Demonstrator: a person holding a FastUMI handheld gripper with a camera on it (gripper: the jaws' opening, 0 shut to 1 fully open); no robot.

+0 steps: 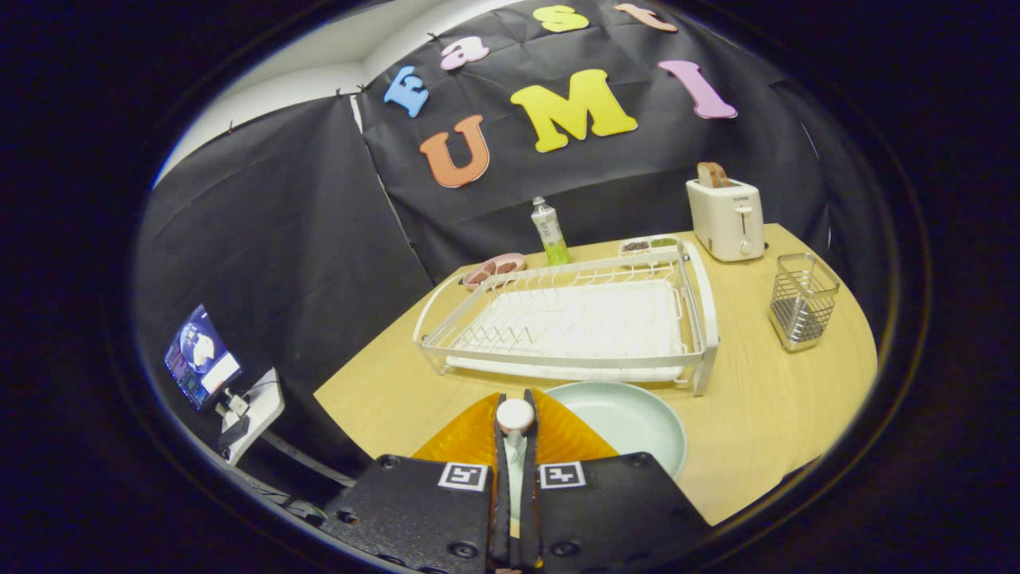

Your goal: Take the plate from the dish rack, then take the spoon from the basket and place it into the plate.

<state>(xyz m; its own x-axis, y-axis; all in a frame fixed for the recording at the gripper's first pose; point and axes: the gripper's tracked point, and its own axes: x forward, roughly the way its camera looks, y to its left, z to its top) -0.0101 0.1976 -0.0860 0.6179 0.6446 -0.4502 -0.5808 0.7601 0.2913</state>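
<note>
Wooden desk [757, 414] in black-draped booth. Plate [629, 422] lies flat at lower centre, before the emptied dish rack [574, 327]. Gripper [515, 434] jaws clenched on spoon [515, 416], held upright for transfer toward the plate, apparently.

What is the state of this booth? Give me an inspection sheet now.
Surface: wooden table, no spills seen.
Job's things: plate flat on the table in front of the dish rack; rack holds no dishes; spoon not yet in the plate; wire basket beyond the rack's end.
Clutter: toaster with bread, bottle, pink bowl, small divided tray, all behind the rack.
Gripper: gripper shut on the spoon, beside the plate.
Cables: nothing seen clearly.
Surroundings: black cloth walls; screen on a stand off the table.
</note>
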